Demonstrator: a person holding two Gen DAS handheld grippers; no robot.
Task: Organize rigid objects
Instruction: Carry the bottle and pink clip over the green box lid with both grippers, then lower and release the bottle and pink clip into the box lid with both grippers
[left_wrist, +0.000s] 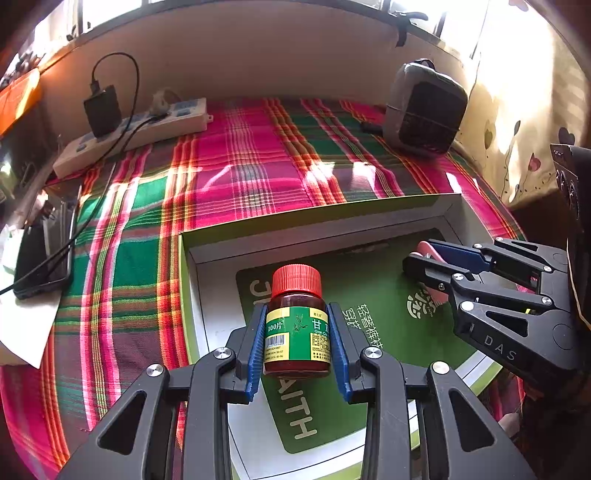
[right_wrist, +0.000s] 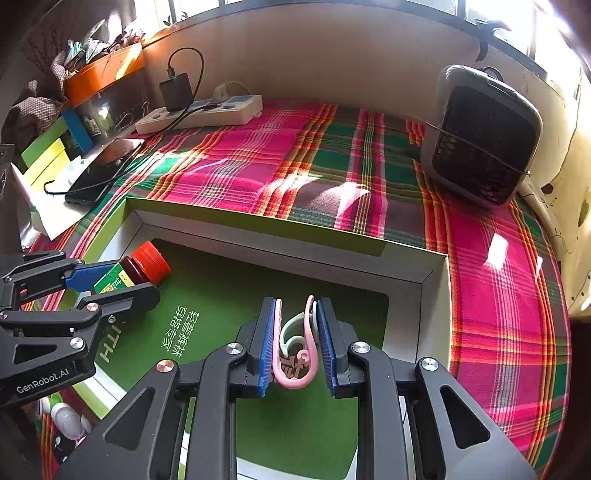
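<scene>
1. The left gripper (left_wrist: 297, 334) is clamped on a small brown medicine bottle with a red ribbed cap and a green-and-yellow label (left_wrist: 296, 325); its blue ribbed pads (left_wrist: 256, 350) press the bottle's two sides, cap pointing away from the camera.
2. The right gripper (right_wrist: 295, 341) is closed nearly all the way on a bundle of thin curved plastic hooks, pink and pale green (right_wrist: 297, 350), pinched between its blue pads (right_wrist: 266, 343).
3. Both grippers hang over a shallow open cardboard box with white inner walls, a lime-green rim and a dark green printed floor (right_wrist: 288, 254); the bottle is at the box's left part, the hooks toward its middle and right.
4. The box lies on a pink, green and orange plaid cloth (right_wrist: 258, 162) that covers the surface.
5. Farther back, a white power strip with a black charger plugged in (right_wrist: 207, 110) lies along the wall, a black phone (right_wrist: 99, 173) is at the left, and a grey box-shaped fan with a dark grille (right_wrist: 480, 136) stands at the right.
</scene>
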